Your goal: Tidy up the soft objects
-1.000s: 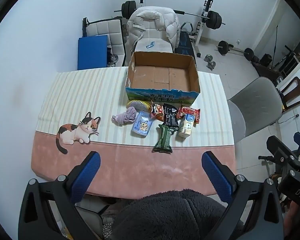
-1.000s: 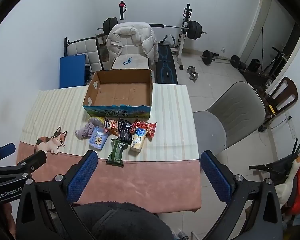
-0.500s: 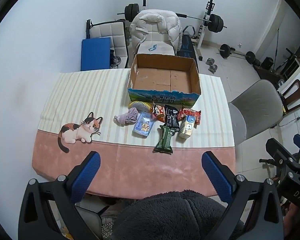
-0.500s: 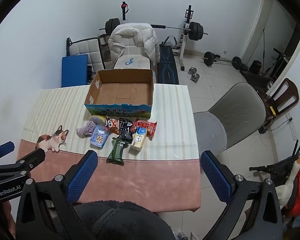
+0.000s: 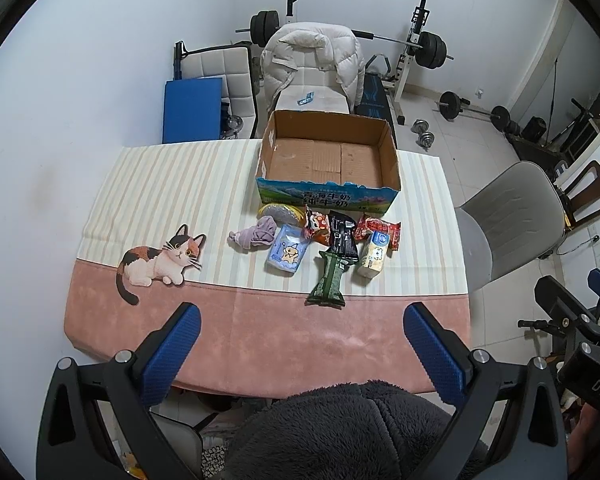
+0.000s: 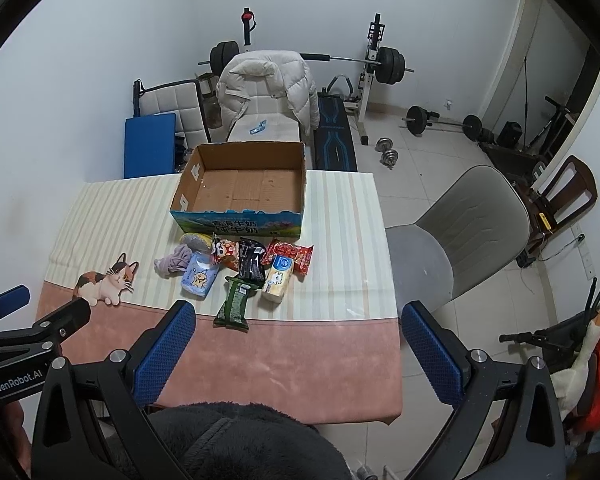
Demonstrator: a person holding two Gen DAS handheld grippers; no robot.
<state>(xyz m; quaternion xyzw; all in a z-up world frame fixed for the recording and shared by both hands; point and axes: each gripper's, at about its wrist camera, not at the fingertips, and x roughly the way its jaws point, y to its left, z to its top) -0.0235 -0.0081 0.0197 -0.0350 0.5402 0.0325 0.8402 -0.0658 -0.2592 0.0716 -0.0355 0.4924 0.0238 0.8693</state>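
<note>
Two grippers hover near the front edge of the surface, both with jaws spread wide and holding nothing: the left gripper and the right gripper. Farther away, an open cardboard box sits empty. Just in front of it lies a cluster of soft items: a purple cloth, a pale blue pouch, a green packet, and what look like snack packs.
</note>
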